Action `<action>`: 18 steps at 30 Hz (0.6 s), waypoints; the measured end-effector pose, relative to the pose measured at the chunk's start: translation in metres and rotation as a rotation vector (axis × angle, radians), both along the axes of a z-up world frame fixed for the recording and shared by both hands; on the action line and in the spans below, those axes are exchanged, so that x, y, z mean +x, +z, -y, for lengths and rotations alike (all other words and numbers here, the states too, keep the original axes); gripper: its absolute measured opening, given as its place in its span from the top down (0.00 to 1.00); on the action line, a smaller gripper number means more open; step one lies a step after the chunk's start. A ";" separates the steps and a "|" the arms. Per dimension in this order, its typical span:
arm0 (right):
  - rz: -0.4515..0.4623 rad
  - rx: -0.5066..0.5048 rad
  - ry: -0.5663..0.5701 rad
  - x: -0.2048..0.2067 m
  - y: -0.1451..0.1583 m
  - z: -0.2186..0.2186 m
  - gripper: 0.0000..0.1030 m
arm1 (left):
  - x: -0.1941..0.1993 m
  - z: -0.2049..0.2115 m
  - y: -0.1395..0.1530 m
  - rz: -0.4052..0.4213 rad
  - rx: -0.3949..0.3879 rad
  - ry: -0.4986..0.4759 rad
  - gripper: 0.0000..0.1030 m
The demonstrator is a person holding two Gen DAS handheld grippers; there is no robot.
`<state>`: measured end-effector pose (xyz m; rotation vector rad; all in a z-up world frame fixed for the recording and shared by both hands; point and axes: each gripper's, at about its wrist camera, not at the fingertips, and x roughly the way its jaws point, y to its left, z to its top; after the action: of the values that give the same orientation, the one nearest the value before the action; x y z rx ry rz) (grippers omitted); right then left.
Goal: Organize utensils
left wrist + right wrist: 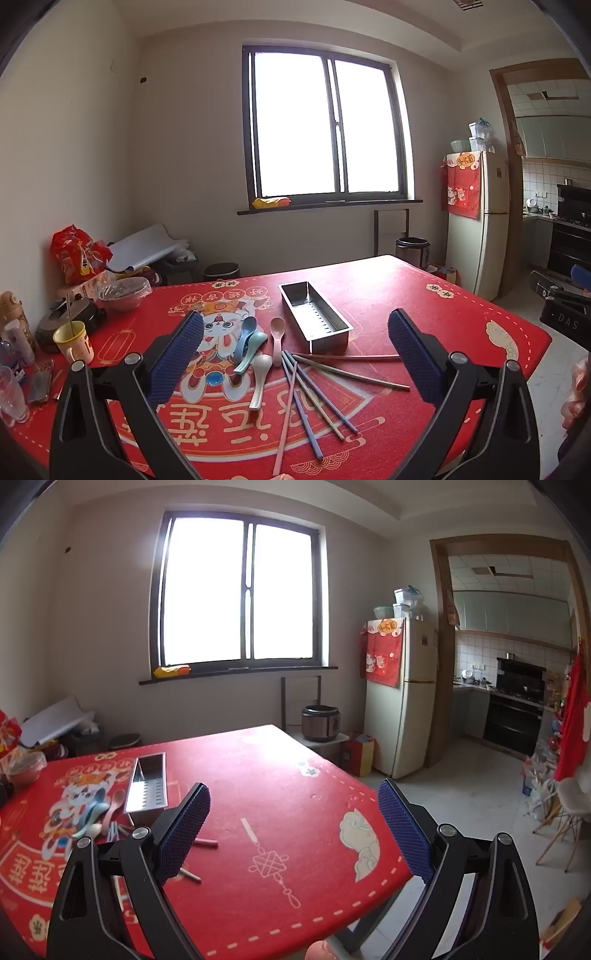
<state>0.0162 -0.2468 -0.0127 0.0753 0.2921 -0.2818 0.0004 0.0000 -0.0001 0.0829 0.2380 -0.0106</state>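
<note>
**Utensils loose on mat, nothing gripped**

Pastel plastic chopsticks (314, 398) are fanned on the near centre of the red printed table mat (424, 295); thin, light, stiff and likely slippery, so a pinch mid-shaft, one or two at a time, is judged best. Pastel plastic soup spoons (255, 343) are piled just left of them; handles are the likely hold. The rectangular stainless-steel perforated tray (314, 314) sits just beyond, empty. Left gripper (295, 350) and right gripper (295, 830) are both spread wide, holding nothing. Mat characters are seen inverted, not reliably read; "DAS" is legible on a black device (565, 314) at far right.
</note>
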 end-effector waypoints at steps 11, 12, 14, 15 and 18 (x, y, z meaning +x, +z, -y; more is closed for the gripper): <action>-0.006 -0.012 0.004 0.000 0.000 -0.005 0.13 | 0.005 -0.001 0.000 0.001 -0.003 0.006 0.05; -0.007 -0.011 0.004 0.002 -0.002 -0.004 0.13 | 0.006 -0.001 0.000 0.000 -0.003 0.006 0.05; -0.010 -0.009 0.006 0.002 -0.001 -0.003 0.13 | 0.000 -0.001 0.001 0.010 -0.002 0.003 0.05; -0.011 -0.009 0.006 0.002 0.000 -0.003 0.13 | 0.000 -0.001 0.001 0.009 -0.002 0.003 0.05; -0.011 -0.008 0.006 0.001 0.000 -0.003 0.13 | -0.002 -0.004 0.004 0.008 -0.001 0.004 0.05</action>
<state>0.0170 -0.2437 -0.0125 0.0646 0.3019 -0.2780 -0.0019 0.0043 0.0039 0.0811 0.2302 -0.0063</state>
